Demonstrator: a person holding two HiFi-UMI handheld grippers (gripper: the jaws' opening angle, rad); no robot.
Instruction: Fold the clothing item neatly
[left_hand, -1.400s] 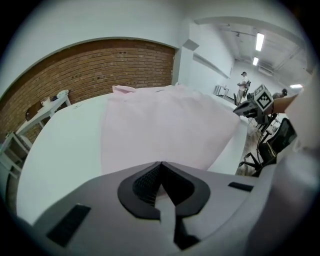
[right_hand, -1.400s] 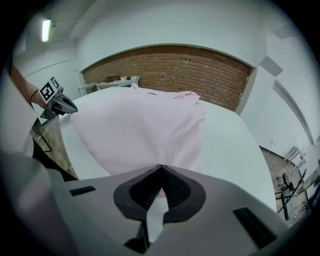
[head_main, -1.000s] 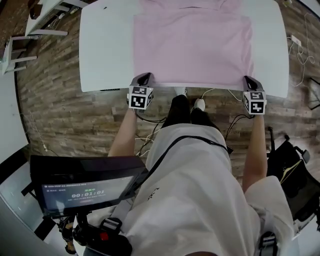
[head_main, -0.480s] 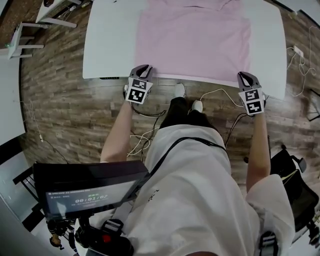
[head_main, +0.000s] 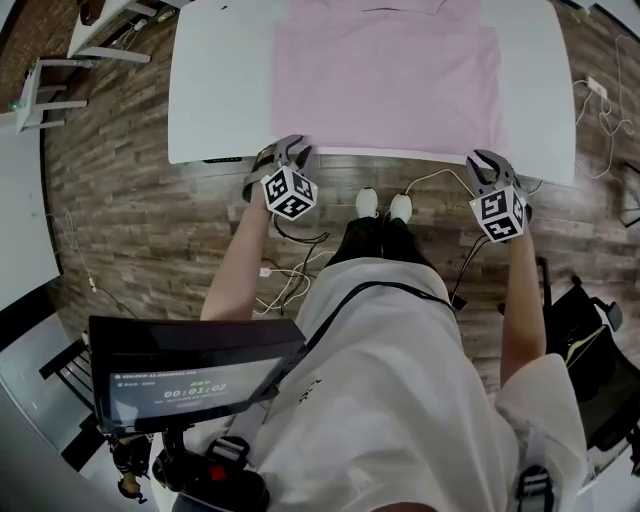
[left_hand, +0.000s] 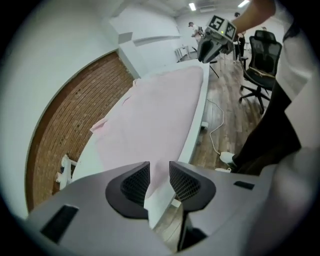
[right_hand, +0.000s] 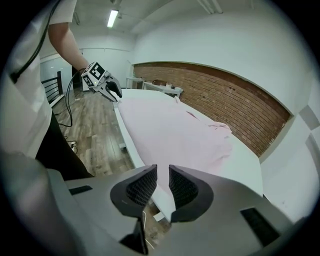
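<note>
The room is being lit brightly and evenly from above by ceiling lights. The white table is being rendered close to washed out in the head view, and the pink shirt is being shown pale, with little contrast. Only faint, soft shadows are being cast on the floor. Straight edges are being bent strongly toward the borders in every view. Both gripper views are being framed by a dark round vignette, and their nearest foreground is being rendered slightly soft.

Wood-plank floor, brick wall w/ white above, ceiling strip light, black office chair.
</note>
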